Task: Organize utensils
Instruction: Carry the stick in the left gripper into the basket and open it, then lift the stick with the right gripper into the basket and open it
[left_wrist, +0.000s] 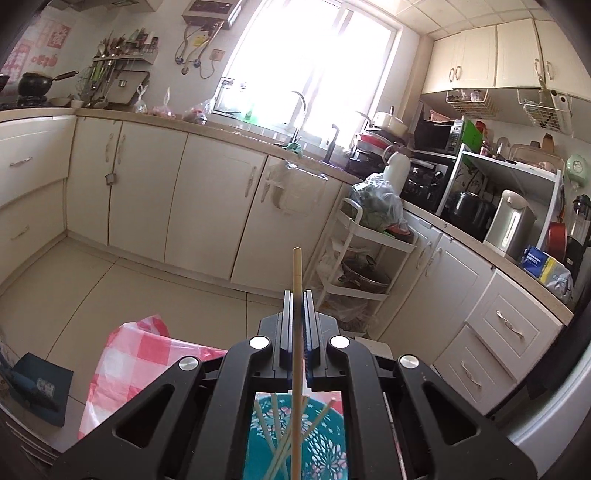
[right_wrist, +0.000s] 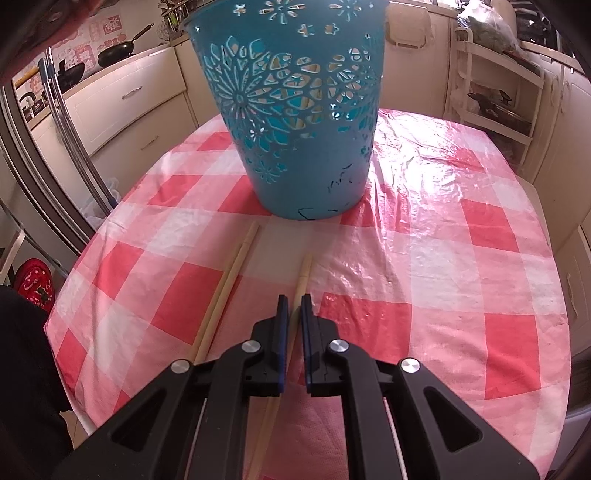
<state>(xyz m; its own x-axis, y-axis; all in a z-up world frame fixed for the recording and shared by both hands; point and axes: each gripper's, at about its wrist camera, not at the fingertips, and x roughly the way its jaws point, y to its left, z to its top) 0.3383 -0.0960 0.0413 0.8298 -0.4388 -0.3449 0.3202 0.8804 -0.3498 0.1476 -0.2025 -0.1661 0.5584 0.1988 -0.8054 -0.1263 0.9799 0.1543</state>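
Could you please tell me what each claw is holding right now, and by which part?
Each holds one chopstick: the left claw below its top end, the right claw near the end.

Each black claw (left_wrist: 298, 295) (right_wrist: 291, 299) has 2 blue-edged fingers and 4 round silver screws.

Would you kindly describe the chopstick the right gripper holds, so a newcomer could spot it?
Find the teal basket on the checked tablecloth. In front of it lie three chopsticks; the lone chopstick runs between the right gripper jaws, apart from the pair lying together.
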